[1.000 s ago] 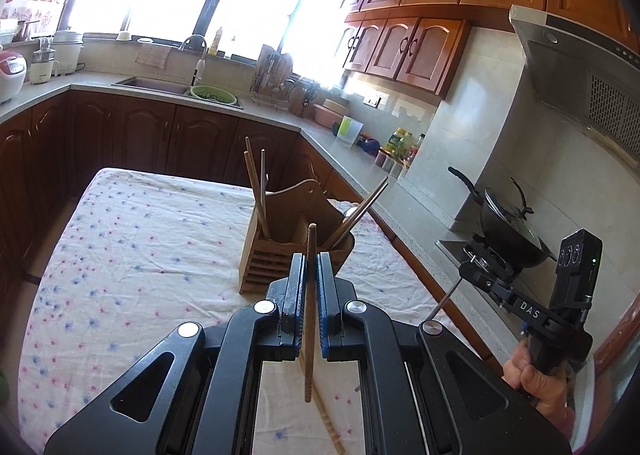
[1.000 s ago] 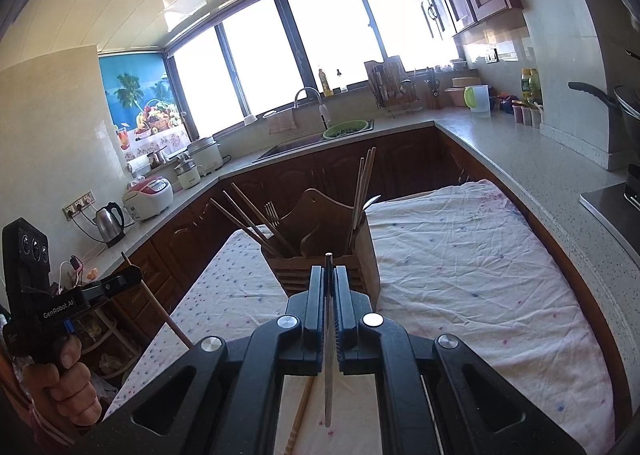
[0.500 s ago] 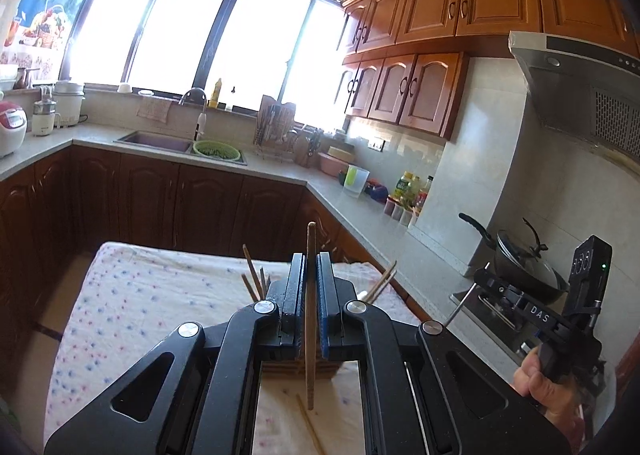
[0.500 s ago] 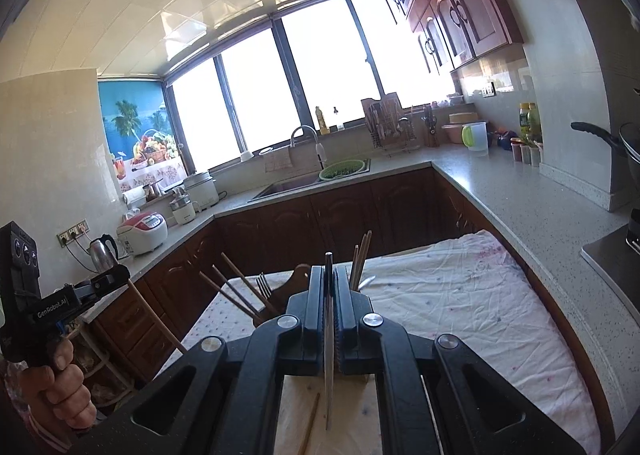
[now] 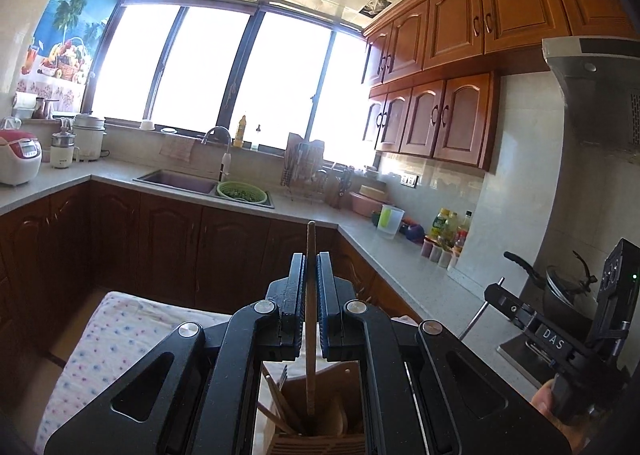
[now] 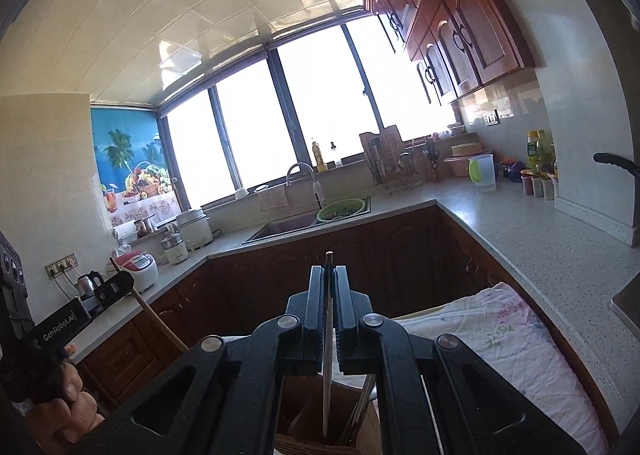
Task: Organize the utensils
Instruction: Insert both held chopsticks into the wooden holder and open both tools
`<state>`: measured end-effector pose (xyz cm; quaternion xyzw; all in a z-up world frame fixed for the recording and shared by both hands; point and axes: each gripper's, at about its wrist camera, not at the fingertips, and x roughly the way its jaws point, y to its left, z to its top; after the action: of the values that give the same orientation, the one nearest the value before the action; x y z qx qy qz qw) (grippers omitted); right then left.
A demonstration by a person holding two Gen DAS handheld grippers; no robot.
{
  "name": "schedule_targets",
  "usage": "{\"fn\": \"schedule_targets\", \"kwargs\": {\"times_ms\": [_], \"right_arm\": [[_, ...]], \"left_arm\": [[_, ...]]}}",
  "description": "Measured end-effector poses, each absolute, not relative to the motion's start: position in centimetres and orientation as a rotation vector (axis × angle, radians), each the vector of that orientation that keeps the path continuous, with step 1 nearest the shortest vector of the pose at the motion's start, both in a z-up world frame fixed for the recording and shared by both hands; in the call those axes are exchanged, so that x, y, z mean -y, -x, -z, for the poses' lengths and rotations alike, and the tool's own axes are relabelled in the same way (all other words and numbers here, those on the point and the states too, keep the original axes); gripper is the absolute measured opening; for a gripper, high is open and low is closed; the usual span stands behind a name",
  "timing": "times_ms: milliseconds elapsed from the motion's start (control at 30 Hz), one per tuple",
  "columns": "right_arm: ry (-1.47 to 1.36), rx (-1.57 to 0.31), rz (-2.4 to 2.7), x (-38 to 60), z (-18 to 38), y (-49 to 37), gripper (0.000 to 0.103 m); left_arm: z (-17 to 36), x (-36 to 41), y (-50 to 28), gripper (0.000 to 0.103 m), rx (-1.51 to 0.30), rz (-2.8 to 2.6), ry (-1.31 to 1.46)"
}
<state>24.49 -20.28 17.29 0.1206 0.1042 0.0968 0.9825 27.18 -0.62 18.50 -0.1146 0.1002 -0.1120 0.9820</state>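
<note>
Two hand-held grippers are raised over a wooden utensil holder [image 5: 316,427] that stands on a table covered with a flowered cloth [image 5: 108,335], in a kitchen with bright windows and wooden cabinets. The left gripper [image 5: 311,295] has its jaws pressed together on a wooden chopstick [image 5: 310,355], held upright; the stick's lower end hangs over the holder's open top, where other chopsticks and what looks like a fork already stand, though whether the tip is inside a slot cannot be told. The right gripper [image 6: 329,303] likewise pinches a thin metal utensil [image 6: 327,375] upright, its handle end over the same holder [image 6: 320,415]; which kind of utensil it is cannot be made out. In the left camera's view, the right gripper appears at the far right, held by a hand [image 5: 548,403]; in the right camera's view, the left gripper sits at the far left, held by a hand [image 6: 60,411]. The likely next step is lowering each piece into a compartment. The risks, as a judgement: a tip could catch the holder's rim or a divider and twist in the pinch; it could knock the chopsticks leaning inside; letting go too high could let a piece bounce out onto the cloth; and the two grippers, working over one small holder, could bump each other.
</note>
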Motion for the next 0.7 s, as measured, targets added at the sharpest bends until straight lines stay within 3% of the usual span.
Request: {"fn": "schedule_targets", "kwargs": {"times_ms": [400,700], "right_arm": [[-0.256,-0.345,-0.189,20.3,-10.4,-26.2,0.005],[-0.254,-0.414,-0.176,20.8,-9.0,-27.0,0.006]], "left_arm": [[-10.5,1.5,-28.6,0.005,-0.367,0.221,0.246],[-9.6,2.0,-28.7,0.005,-0.393,0.223,0.233]]}}
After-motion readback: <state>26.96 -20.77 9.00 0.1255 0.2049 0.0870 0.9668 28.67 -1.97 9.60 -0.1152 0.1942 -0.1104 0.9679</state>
